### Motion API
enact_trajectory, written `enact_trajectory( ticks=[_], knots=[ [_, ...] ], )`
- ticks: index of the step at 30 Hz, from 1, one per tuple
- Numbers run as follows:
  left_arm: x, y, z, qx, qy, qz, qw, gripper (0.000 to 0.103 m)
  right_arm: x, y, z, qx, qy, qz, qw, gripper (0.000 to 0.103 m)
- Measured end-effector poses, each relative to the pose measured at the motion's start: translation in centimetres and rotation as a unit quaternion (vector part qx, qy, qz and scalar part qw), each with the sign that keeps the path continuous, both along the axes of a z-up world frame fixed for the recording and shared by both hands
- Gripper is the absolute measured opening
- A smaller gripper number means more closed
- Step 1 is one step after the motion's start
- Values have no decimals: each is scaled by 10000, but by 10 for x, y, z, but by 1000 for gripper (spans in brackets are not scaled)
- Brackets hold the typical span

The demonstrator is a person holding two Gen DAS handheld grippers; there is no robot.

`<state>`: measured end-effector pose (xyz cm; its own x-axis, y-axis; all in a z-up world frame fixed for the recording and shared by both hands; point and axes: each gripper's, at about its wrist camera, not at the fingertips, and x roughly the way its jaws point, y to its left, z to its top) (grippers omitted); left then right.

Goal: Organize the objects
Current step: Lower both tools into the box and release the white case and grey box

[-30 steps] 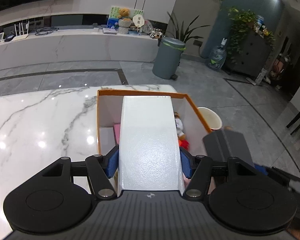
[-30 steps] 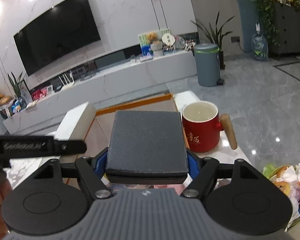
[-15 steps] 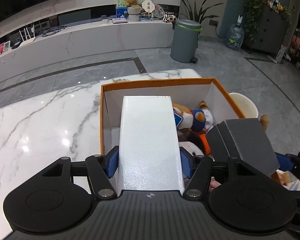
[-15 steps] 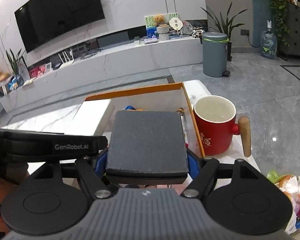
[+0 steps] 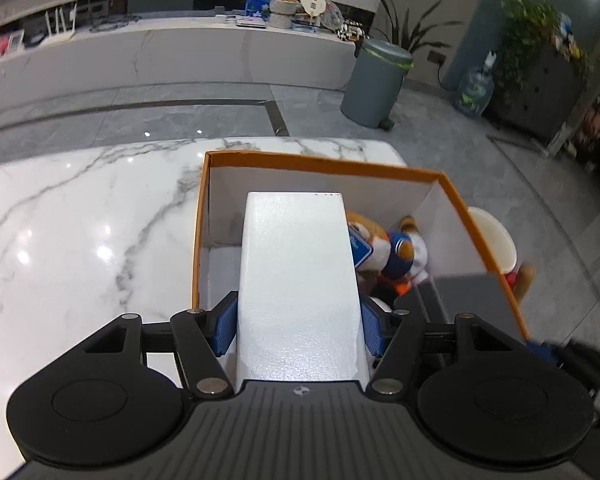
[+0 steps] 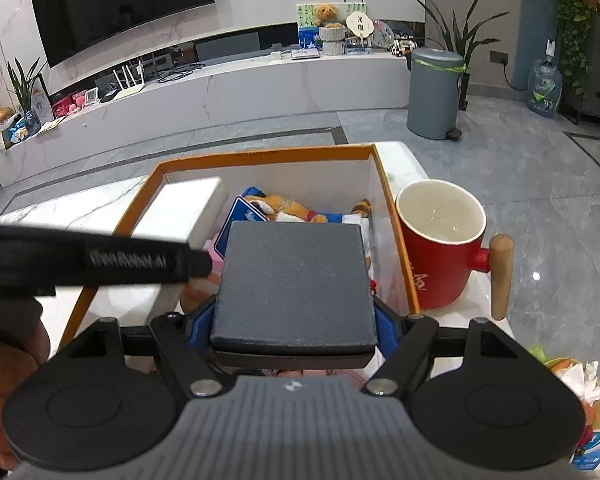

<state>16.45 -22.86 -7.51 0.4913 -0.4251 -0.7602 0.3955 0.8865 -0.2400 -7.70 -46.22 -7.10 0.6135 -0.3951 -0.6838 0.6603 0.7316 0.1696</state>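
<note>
Left wrist view: left gripper (image 5: 298, 322) has its blue pads clamped on the two long sides of a white box (image 5: 298, 280), which runs straight out ahead between the fingers.
White box position: its far end hangs over the left half of the orange storage box (image 5: 320, 162); the floor of that half looks bare beneath it.
Right wrist view: right gripper (image 6: 294, 320) is clamped the same way on a dark grey box (image 6: 294, 284), held flat above the near right part of the storage box.
Contents beyond the fingers: a plush toy (image 6: 288, 210) in orange and blue lies ahead of the grey box, to the right of the white box.
Outside the box: a red mug (image 6: 440, 248) with a wooden handle stands just right of the orange wall, right of the right fingers.
Step in hand (judgement): placing both held boxes into the storage box; neither is set down.
Next move (judgement): lower the white box into the free left half, then part the pads; the grey box needs room that the toy may crowd.
Hidden: fingertips of both grippers are covered by the boxes; floor under the grey box is not visible.
Hard to make out: pale and pink items below the grey box; clutter at the lower right of the right wrist view.
</note>
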Motion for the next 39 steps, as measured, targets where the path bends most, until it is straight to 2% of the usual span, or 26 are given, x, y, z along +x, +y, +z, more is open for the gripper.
enact_trajectory(
  ticks=[3,5,10,13,14,17,23,27,30,32,36,38,39],
  knots=[
    [6,6,1,-166,118,42,9998,70,2,-3,-1,43,39,-23,10000,76],
    [5,4,1,-6,45,-43,10000,70,4,-5,-3,41,94,-27,9999,76],
    [-10,-25,-4,969,-415,-359,9938,71,12,-8,-9,0,316,25,9995,77],
    [-16,-37,-8,1421,-590,-474,9870,73,19,-7,-10,-73,553,127,9984,78],
    [-18,-39,-9,1497,-627,-506,9854,73,21,-7,-10,-86,641,177,9977,81],
    [-18,-35,-8,1440,-591,-544,9863,73,21,-5,-9,-161,657,219,9975,82],
    [-15,-26,-4,1163,-429,-567,9907,70,11,-5,-9,-16,390,179,9991,82],
    [-7,-11,-1,526,-138,-370,9978,71,8,0,0,62,-26,365,9993,82],
    [0,-1,0,127,63,-251,9996,73,10,1,2,161,-128,423,9989,81],
    [0,0,1,89,70,-204,9997,73,12,1,1,254,-166,434,9986,74],
    [-2,2,2,42,-39,-131,9999,74,14,0,-1,514,-375,446,9970,69],
    [-1,5,1,-1,-39,-146,9999,74,11,-6,1,797,-592,398,9943,62],
    [-1,6,0,-44,-33,-156,9999,73,7,-9,3,1004,-727,384,9915,62]
  ],
)
